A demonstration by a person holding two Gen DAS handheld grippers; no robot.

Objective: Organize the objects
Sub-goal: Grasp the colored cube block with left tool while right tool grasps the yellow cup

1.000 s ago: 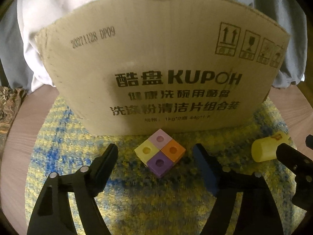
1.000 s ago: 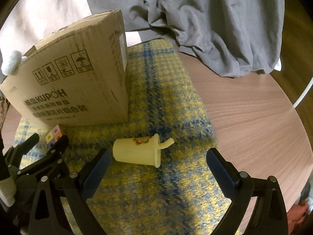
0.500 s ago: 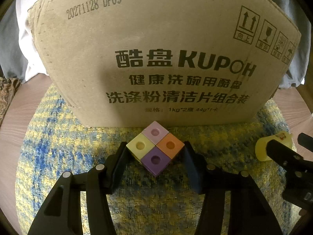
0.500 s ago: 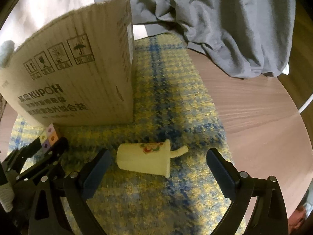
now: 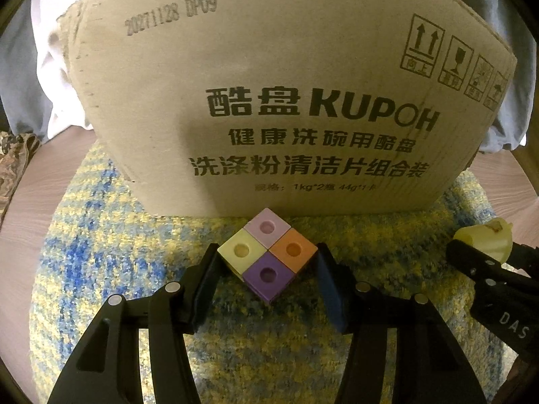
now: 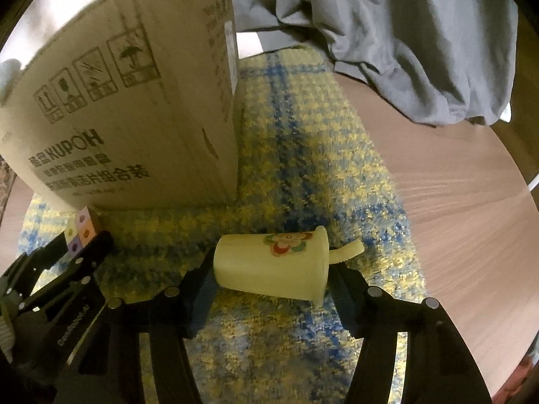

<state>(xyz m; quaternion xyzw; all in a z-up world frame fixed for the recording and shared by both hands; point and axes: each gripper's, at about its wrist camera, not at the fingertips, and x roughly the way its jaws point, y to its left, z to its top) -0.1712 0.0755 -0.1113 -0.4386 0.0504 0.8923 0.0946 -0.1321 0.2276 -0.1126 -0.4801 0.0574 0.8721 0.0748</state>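
cardboard box [image 5: 269, 101] close behind block cluster [image 5: 267, 257], on mat [image 5: 101, 269]

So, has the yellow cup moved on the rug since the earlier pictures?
Cannot tell. The yellow cup still lies on its side in front of the cardboard box; the right gripper came closer, its jaws just closing around it.

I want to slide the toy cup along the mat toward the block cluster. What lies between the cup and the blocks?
In the right wrist view, only bare mat lies between the toy cup and the block cluster, apart from the left gripper closed around the blocks.
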